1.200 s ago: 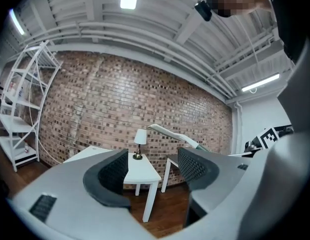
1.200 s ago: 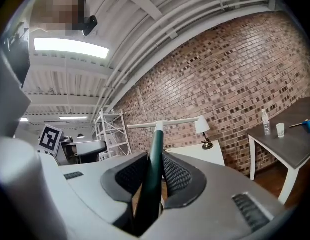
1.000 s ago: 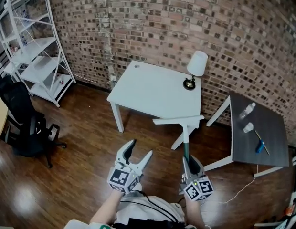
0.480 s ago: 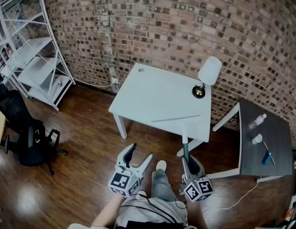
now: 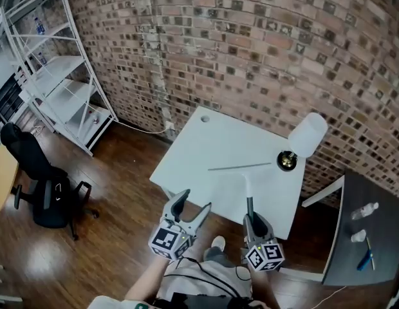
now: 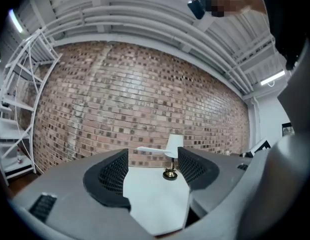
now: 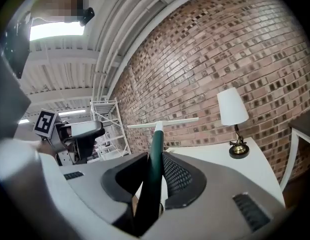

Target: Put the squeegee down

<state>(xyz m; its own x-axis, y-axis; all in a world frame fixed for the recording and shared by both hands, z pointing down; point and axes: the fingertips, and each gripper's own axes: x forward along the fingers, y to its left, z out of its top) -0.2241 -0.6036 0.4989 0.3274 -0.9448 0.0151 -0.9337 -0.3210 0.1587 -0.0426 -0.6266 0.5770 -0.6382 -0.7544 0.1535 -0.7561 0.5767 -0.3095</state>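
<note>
**Task status: not done.** Your right gripper [image 5: 250,220] has its jaws clamped on the handle of the squeegee [image 5: 241,167]. You carry the tool in the air, blade forward, over the near part of the white table [image 5: 199,140]. As far as the views show, no part of it rests on the tabletop. What is left, by this reading, is to lower it, lay it flat and let go.

**Left gripper** [image 5: 192,206]**:** its jaws stand apart with nothing between them.

**Squeegee:** T-shaped, with a slim round dark green handle, a pale neck and a long thin pale blade set crosswise.

**Jaw pads:** black, with a mesh texture.

**Table:** matt white and flat, with a small hole near a far corner.

**Lamp** [image 5: 307,136]**:** it has a white tapered shade and a round brass-coloured base, and stands at the table's far right.

**Wall** [image 5: 264,50]**:** rough red-brown brick.

**Floor** [image 5: 116,192]**:** glossy dark wood boards.
</note>
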